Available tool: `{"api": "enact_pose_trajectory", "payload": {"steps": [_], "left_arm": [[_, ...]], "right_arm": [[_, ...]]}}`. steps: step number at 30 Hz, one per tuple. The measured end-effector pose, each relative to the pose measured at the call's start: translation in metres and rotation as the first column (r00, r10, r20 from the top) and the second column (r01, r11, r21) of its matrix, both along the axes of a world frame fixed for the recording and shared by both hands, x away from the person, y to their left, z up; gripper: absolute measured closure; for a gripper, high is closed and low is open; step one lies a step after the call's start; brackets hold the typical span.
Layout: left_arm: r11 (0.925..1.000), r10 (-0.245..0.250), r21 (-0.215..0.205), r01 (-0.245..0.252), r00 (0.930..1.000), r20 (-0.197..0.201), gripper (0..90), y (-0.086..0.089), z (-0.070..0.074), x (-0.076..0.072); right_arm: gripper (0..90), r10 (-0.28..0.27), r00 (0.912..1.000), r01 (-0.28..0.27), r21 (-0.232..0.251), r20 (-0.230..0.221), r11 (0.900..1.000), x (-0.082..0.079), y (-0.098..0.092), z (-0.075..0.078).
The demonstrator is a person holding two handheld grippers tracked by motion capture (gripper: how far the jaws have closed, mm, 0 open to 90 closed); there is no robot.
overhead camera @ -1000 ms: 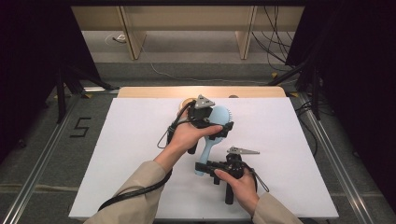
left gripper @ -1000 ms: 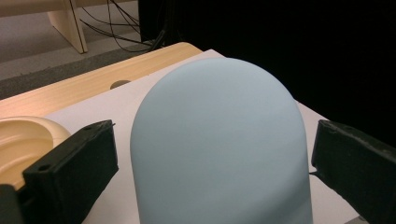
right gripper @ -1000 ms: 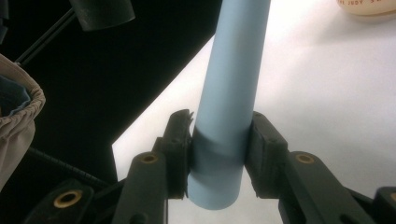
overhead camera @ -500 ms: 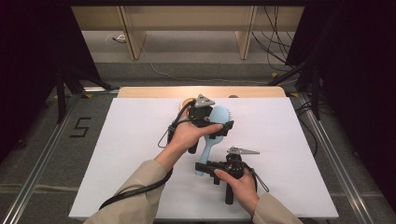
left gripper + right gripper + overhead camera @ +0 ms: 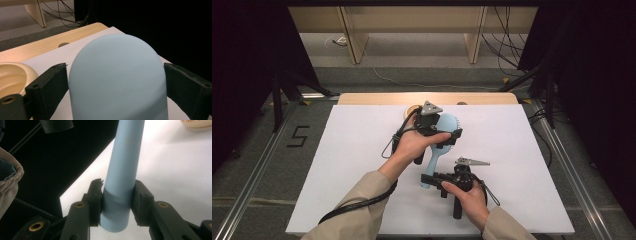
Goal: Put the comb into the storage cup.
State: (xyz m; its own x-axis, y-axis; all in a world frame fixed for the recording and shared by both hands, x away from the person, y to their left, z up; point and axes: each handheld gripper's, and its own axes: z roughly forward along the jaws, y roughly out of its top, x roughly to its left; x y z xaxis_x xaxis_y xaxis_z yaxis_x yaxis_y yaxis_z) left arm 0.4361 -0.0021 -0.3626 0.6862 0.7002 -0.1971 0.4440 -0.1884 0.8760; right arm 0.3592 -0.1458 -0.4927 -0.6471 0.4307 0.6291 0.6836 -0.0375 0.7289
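On white table [image 5: 362, 150]: right fingers [image 5: 116, 202] clamp smooth blue brush [image 5: 439, 137] handle; left fingers [image 5: 116, 82] closing, straddling domed head.

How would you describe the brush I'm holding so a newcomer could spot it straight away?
Start at the white table top; near its middle the two grippers meet. Between them lies a pale blue hairbrush, its handle clamped in the right gripper and its rounded head between the jaws of the left gripper. It is the one blue thing there; the cream bowl beside it is round, with no handle.

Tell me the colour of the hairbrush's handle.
Light blue; the handle shows best in the right gripper view.
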Motion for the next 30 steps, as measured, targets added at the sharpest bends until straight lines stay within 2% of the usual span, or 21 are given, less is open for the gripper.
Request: {"api": "enact_pose_trajectory", "payload": {"steps": [9,13,30], "left_arm": [[1.0,0.001,-0.002,-0.001,1.0,-0.002,14.2,0.0011,0.0002,-0.0003],[0.9998,0.01,-0.019,-0.01,1.0,0.0,18.1,0.0018,0.0008,-0.0008],[0.9995,-0.005,-0.031,0.005,0.9997,0.024,19.2,0.003,0.002,-0.0055]], "right_arm": [[64.6,0.0,1.0,0.0,0.0,0.001,1.0,0.0001,0.0003,-0.0007],[64.6,-0.002,1.0,0.002,0.001,0.0,1.0,0.0003,0.0,-0.0006],[64.5,-0.009,0.9997,0.009,-0.019,0.022,1.0,0.0002,0.0003,-0.0007]]}}
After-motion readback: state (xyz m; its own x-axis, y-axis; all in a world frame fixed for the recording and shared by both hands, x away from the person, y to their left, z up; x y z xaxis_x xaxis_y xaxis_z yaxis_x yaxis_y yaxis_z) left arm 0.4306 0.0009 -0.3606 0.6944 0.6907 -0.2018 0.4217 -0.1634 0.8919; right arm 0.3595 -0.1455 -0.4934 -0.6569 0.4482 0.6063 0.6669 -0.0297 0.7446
